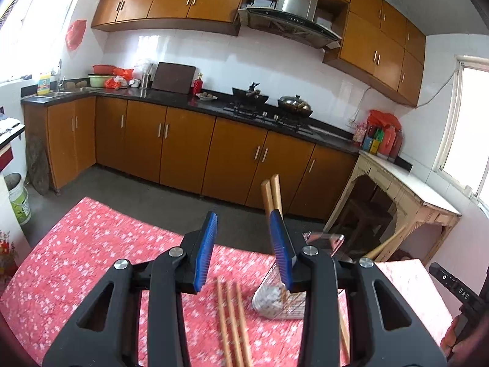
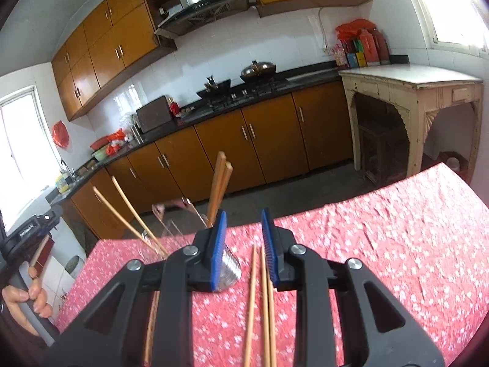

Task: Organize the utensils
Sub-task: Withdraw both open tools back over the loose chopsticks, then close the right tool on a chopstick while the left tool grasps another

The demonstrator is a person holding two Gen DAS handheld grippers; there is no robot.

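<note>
Two grippers, both yours, both with blue pads standing apart and nothing between them. Your left gripper [image 1: 243, 223] hangs above the red flowered tablecloth [image 1: 76, 260]; your right gripper [image 2: 244, 220] does the same, over the same cloth [image 2: 397, 244].

Three loose wooden chopsticks [image 1: 232, 321] lie side by side on the cloth, below and just ahead of your left gripper's pads; your right wrist view shows them [image 2: 259, 299] running under the gap of its jaws, untouched by either pad.

One metal wire utensil holder [image 1: 275, 302] stands on the cloth near the table's far edge, partly hidden behind your left gripper's right pad. Two flat-ended chopsticks [image 1: 272, 195] stand in it, nearly upright; from your right wrist they [image 2: 218, 183] rise just left of the left pad. Two more chopsticks [image 2: 128, 217] lean out of the holder toward the left of that view.

One hand [image 2: 30, 296], at the lower left of your right wrist view, grips the handle of the other gripper.

Background: wooden kitchen cabinets [image 1: 183, 140], a dark countertop with a gas stove [image 1: 259, 113], and a pale side table [image 2: 412, 91].
</note>
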